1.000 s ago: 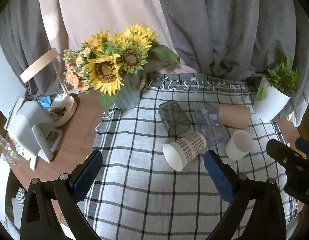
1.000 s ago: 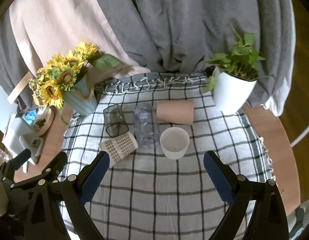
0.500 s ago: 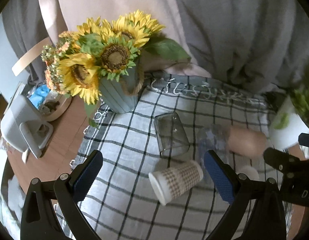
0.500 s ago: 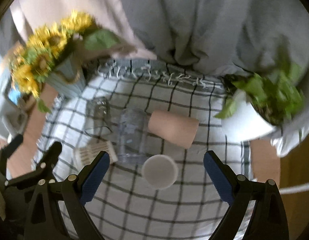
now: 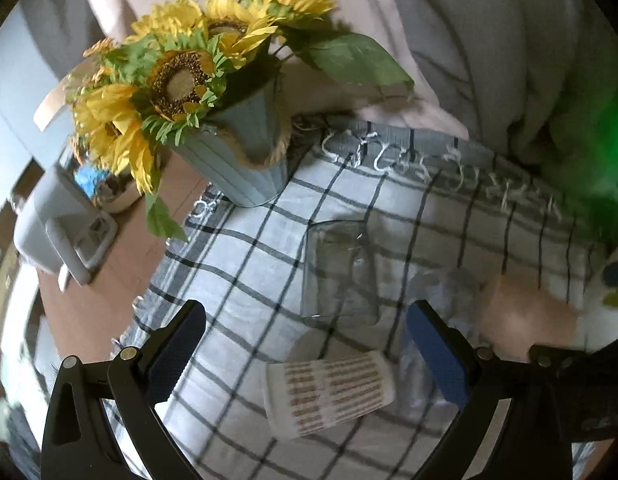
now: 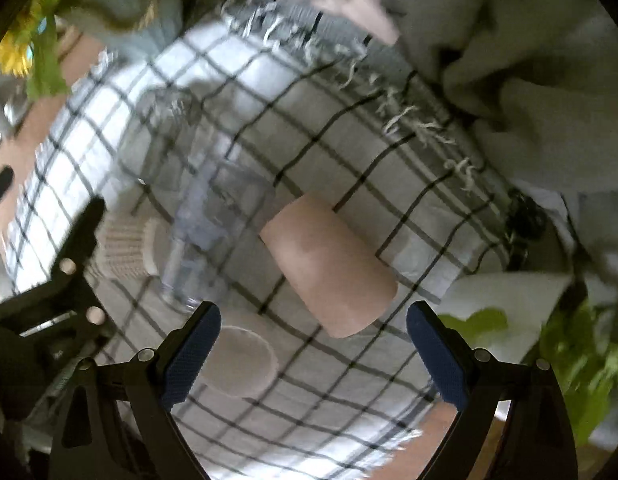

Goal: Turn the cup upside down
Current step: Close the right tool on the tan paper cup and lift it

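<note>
Several cups lie on a checked cloth (image 5: pixel 245 264). A patterned paper cup (image 5: pixel 329 392) lies on its side between my left gripper's fingers; it also shows in the right wrist view (image 6: pixel 125 246). A smoky square glass (image 5: pixel 339 276) lies beyond it. A clear plastic cup (image 6: pixel 217 224) lies on its side. A tan cup (image 6: pixel 329 268) lies on its side just ahead of my right gripper (image 6: pixel 313 360). A white cup (image 6: pixel 239 362) stands upright by the right gripper's left finger. My left gripper (image 5: pixel 309 360) is open and empty. My right gripper is open and empty.
A blue-grey vase of sunflowers (image 5: pixel 237 148) stands at the cloth's far left corner. A white pot with a green plant (image 6: pixel 521 312) stands at the right. Grey curtains (image 5: pixel 489 40) hang behind. A grey device (image 5: pixel 65 232) sits on the wooden table at left.
Both grippers moved forward and lower toward the cups. The right gripper swung right over the tan cup. Both stay open.
</note>
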Available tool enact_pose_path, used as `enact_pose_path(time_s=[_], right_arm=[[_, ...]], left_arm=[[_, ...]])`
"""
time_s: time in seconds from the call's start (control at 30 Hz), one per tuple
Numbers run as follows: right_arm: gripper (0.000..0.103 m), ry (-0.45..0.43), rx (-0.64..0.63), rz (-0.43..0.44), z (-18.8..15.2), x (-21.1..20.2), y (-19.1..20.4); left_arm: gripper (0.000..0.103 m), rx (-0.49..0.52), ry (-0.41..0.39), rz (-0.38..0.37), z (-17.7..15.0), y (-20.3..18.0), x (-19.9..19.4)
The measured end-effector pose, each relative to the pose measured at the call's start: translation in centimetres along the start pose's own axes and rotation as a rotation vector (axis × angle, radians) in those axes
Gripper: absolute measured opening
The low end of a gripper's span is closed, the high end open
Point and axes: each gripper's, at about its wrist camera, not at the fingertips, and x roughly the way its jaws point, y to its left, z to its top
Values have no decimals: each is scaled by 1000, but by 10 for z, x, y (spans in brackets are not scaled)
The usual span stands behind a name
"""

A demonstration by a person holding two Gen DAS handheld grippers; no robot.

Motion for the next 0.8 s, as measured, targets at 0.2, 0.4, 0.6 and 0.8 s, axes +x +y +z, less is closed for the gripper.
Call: enact_pose_path(time_s=[0.2, 0.4, 0.6, 0.8], right_arm=[[95, 123, -91, 56, 14, 25, -11], [94, 183, -148, 63, 25, 56, -14], [89, 242, -179, 70, 29, 80, -15], [84, 246, -150, 81, 34, 86, -23]], left_arm=[[103, -118, 15, -66, 2, -5, 4], [103, -49, 50, -20, 0, -29, 20], [103, -29, 55, -10, -1, -39, 27], [103, -19, 74, -16, -2, -41, 31]])
